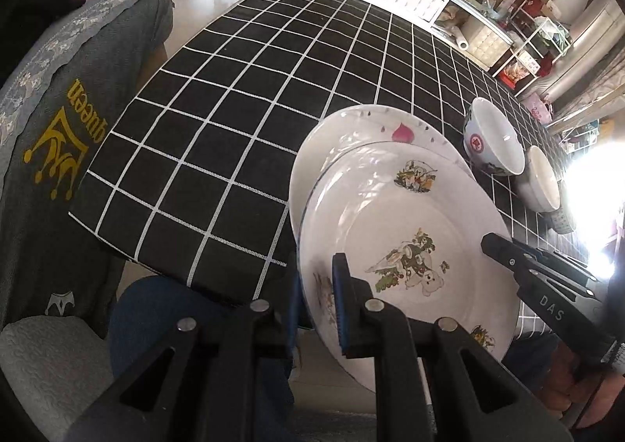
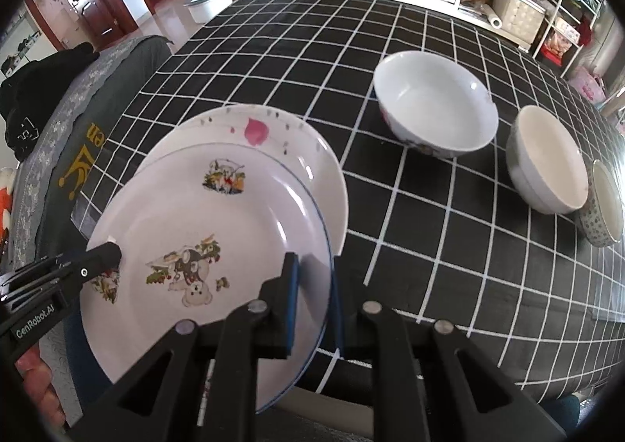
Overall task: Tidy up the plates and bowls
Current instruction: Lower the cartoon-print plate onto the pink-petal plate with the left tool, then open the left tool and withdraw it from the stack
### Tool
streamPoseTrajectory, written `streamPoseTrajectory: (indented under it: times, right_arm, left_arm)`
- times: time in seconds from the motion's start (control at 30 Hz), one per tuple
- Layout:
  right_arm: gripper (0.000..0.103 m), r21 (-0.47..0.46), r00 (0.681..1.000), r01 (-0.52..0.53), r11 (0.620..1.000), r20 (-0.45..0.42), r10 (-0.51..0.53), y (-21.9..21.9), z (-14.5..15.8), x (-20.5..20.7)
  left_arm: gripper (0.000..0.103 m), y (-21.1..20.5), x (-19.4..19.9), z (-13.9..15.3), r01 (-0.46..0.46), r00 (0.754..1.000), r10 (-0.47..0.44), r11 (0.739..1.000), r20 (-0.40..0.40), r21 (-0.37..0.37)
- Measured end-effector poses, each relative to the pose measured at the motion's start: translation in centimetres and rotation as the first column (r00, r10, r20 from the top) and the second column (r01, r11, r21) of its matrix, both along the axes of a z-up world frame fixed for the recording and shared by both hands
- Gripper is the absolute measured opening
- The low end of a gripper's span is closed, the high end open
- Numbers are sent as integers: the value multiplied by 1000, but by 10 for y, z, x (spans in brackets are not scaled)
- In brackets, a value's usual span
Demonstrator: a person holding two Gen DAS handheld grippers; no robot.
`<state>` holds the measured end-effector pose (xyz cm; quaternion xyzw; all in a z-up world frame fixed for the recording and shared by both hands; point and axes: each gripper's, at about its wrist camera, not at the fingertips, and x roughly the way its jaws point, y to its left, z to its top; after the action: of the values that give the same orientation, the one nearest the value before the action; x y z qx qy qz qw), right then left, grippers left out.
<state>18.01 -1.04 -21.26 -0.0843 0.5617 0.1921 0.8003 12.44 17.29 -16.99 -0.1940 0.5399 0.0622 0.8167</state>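
Observation:
A white plate with cartoon bear prints (image 1: 410,231) (image 2: 218,227) is held at both sides, partly over the table's near edge. My left gripper (image 1: 316,309) is shut on its left rim, one blue pad on top. My right gripper (image 2: 314,301) is shut on its right rim. Each gripper also shows in the other's view: the right gripper (image 1: 504,246) and the left gripper (image 2: 105,254). Under the plate's far half lies a second white plate with a pink peach mark (image 1: 351,133) (image 2: 300,145); I cannot tell whether the two touch.
Three bowls stand to the right on the black checked tablecloth (image 2: 429,246): a large painted bowl (image 1: 494,141) (image 2: 437,106), a plain white bowl (image 1: 541,180) (image 2: 547,161) and a small patterned bowl (image 2: 605,204). A grey-covered chair (image 1: 78,122) stands at the left.

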Motion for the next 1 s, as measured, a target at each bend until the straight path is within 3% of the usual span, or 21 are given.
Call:
streamPoseTrajectory:
  times: [0.27, 0.4, 0.73, 1.0]
  right_arm:
    - [20, -40, 1000, -4, 999, 14, 4, 7, -4, 3]
    - [20, -55, 1000, -11, 998, 23, 12, 9, -4, 6]
    - [20, -97, 998, -13, 995, 55, 18, 15, -6, 10]
    - [20, -51, 999, -8, 999, 37, 10, 11, -3, 11]
  left_arm:
    - [13, 1, 8, -5, 15, 1000, -15, 1000, -11, -3]
    - [13, -3, 12, -4, 27, 999, -25, 999, -27, 48]
    - [13, -2, 19, -3, 41, 998, -38, 996, -41, 85]
    - [13, -4, 18, 0, 49, 998, -47, 995, -32, 84]
